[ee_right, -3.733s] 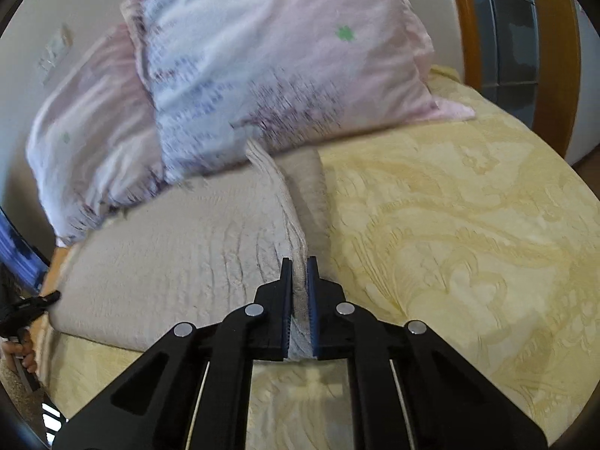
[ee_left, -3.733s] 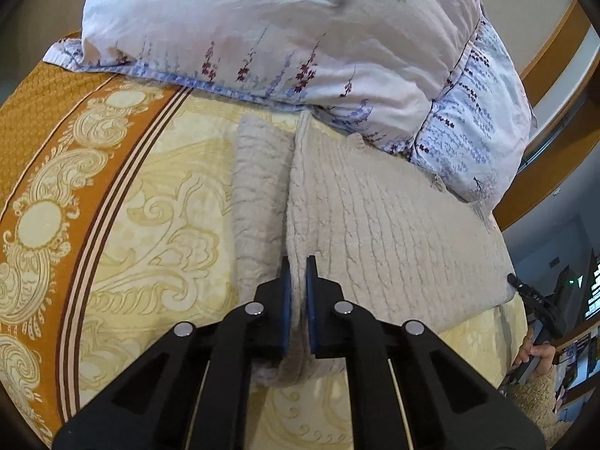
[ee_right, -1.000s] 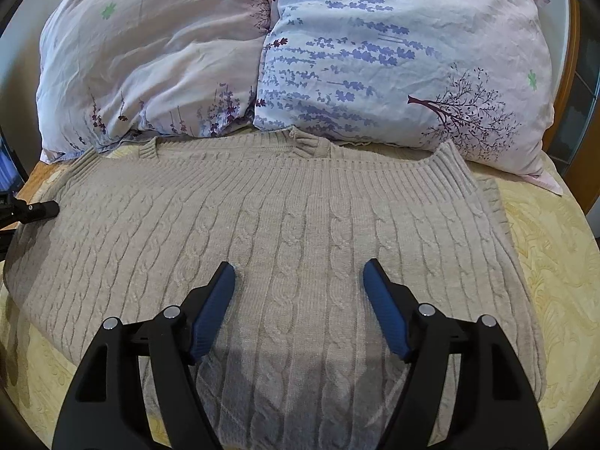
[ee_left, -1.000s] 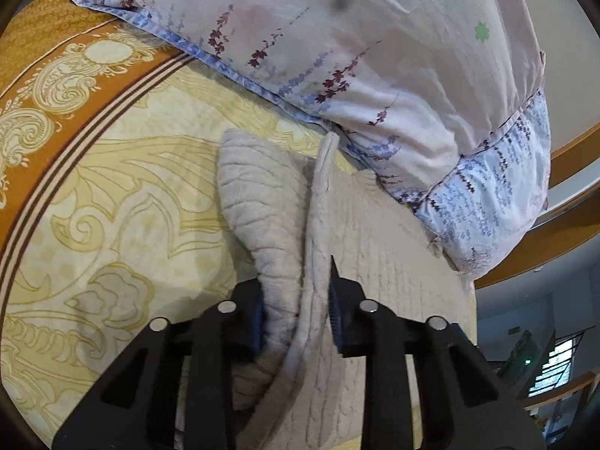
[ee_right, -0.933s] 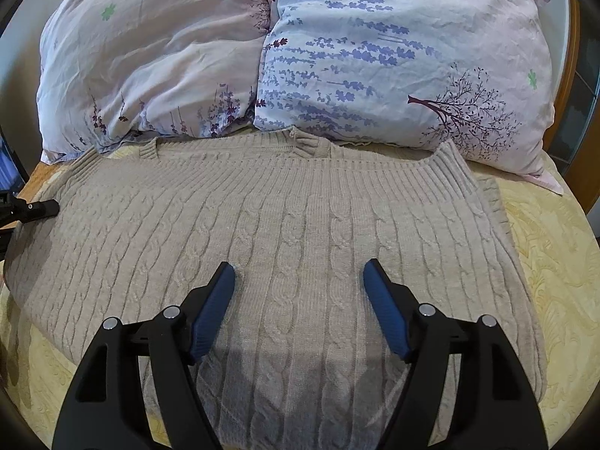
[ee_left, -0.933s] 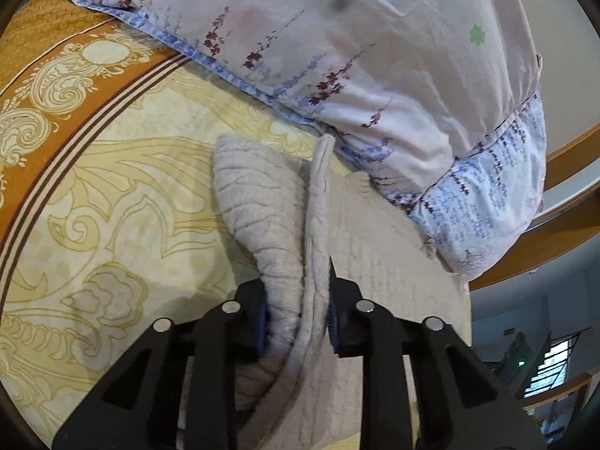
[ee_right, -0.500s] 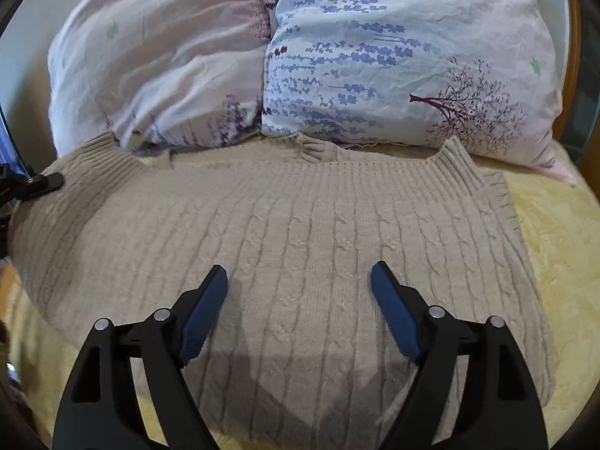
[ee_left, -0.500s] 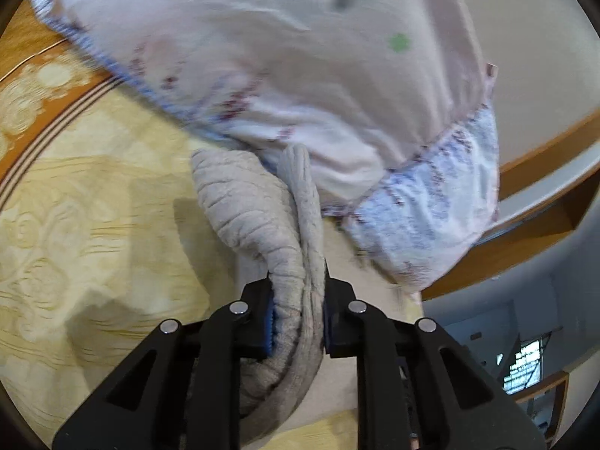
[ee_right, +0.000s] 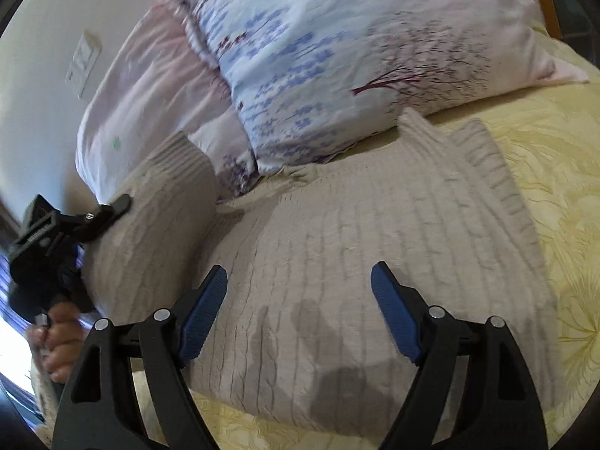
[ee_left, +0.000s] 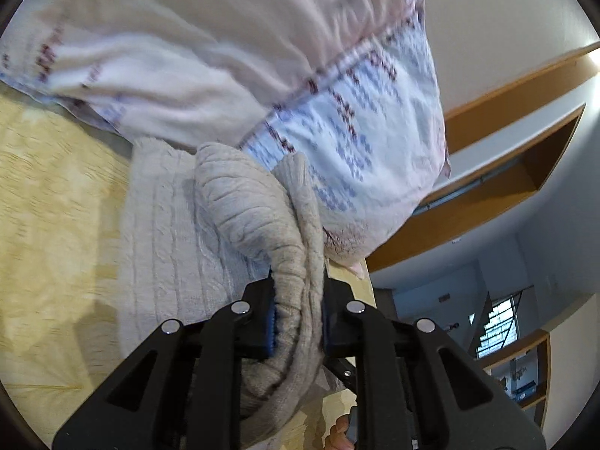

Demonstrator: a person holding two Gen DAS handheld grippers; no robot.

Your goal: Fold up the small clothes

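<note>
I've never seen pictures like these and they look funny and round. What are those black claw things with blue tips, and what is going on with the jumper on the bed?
A person holds a black grabbing tool in each hand, each with its own round-lens camera, so each picture looks along one tool's jaws. In the left tool's picture, the left gripper is shut on a bunched edge of the beige sweater, lifting it. In the right tool's picture, the right gripper hovers open above the sweater spread on the yellow bedspread, beside flowery pillows. At that picture's left edge you see the person's hand gripping the other tool.
</note>
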